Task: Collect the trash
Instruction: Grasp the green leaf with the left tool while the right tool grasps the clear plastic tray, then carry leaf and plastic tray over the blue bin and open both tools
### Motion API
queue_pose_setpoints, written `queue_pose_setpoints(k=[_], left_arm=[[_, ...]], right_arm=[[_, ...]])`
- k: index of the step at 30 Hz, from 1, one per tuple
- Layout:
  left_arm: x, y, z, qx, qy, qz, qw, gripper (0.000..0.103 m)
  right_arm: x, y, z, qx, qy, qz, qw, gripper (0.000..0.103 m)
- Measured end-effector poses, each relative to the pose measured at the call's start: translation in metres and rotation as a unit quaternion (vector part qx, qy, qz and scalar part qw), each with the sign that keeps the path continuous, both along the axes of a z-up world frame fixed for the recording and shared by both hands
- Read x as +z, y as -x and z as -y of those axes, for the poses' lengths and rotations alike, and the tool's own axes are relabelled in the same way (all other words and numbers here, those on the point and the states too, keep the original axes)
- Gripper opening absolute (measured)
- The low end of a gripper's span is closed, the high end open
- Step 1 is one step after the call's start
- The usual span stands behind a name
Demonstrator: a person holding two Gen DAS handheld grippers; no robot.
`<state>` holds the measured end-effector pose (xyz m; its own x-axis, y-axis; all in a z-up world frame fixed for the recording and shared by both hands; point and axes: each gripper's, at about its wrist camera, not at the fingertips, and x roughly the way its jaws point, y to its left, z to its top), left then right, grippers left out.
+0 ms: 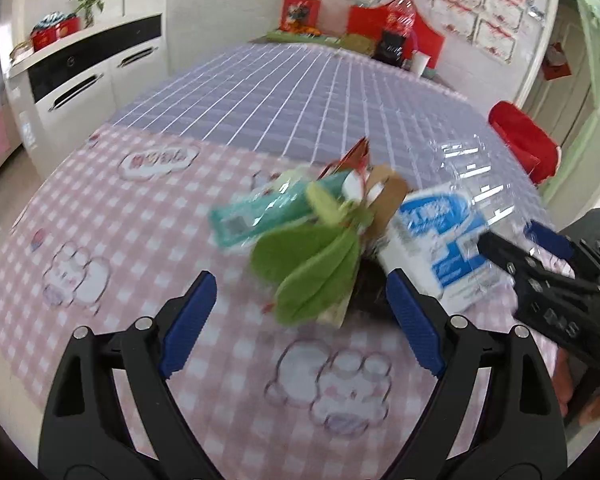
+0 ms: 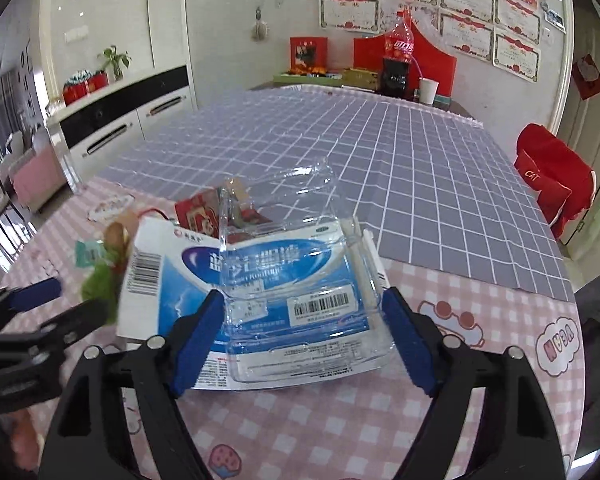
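Pink checked cloth (image 2: 480, 280) covered my desk near white cabinets (image 2: 112, 136); both claws, left (image 1: 300, 304) and right (image 2: 304, 320), gaped wide, gripping nothing.

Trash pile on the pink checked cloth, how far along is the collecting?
Done: nothing looks collected; no bin shows. In hand: nothing; the left gripper and right gripper have open jaws. Left: green leaves, teal wrapper, blue-white box, clear plastic tray.
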<state>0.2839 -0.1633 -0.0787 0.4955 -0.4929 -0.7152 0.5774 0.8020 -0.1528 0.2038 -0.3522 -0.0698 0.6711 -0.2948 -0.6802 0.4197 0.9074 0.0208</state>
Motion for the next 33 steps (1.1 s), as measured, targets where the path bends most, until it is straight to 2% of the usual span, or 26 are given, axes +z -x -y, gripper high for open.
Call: queue_pose_setpoints(k=[2,4,6,7,9,15,20,28,33], left_arm=[[-0.007,-0.008,0.006,-0.001,0.006,-0.005,1.0000,0.080],[-0.013,-0.013,0.007,0.007,0.002,-0.015,0.9999,0.029],[-0.018,-0.019,0.002,0.010,0.017,-0.036,0.9992,0.025],[-0.018,-0.019,0.000,0.016,0.018,-0.034,0.9991,0.019],[-0.016,-0.018,-0.007,0.023,0.018,-0.028,0.9992,0.016],[0.000,-0.005,-0.029,0.034,0.034,-0.010,0.9988,0.016],[0.016,0.006,-0.053,0.041,0.061,-0.003,0.9973,0.016],[0.036,0.023,-0.102,0.074,0.086,0.018,0.9934,0.016],[0.043,0.035,-0.149,0.119,0.088,0.037,0.9883,0.016]], right_arm=[[0.005,0.004,0.000,-0.001,-0.001,0.005,1.000,0.079],[0.008,0.007,0.002,0.000,0.005,0.006,1.000,0.079],[0.009,0.009,0.005,-0.004,0.010,0.005,1.000,0.079],[0.010,0.010,0.007,-0.007,0.008,0.005,1.000,0.079],[0.012,0.013,0.010,-0.011,0.002,0.008,1.000,0.079],[0.024,0.024,0.005,-0.011,0.004,0.029,0.999,0.079],[0.037,0.029,-0.010,0.007,0.006,0.050,0.999,0.079],[0.057,0.026,-0.059,0.067,0.008,0.077,0.995,0.079],[0.066,0.016,-0.108,0.129,0.008,0.087,0.988,0.079]])
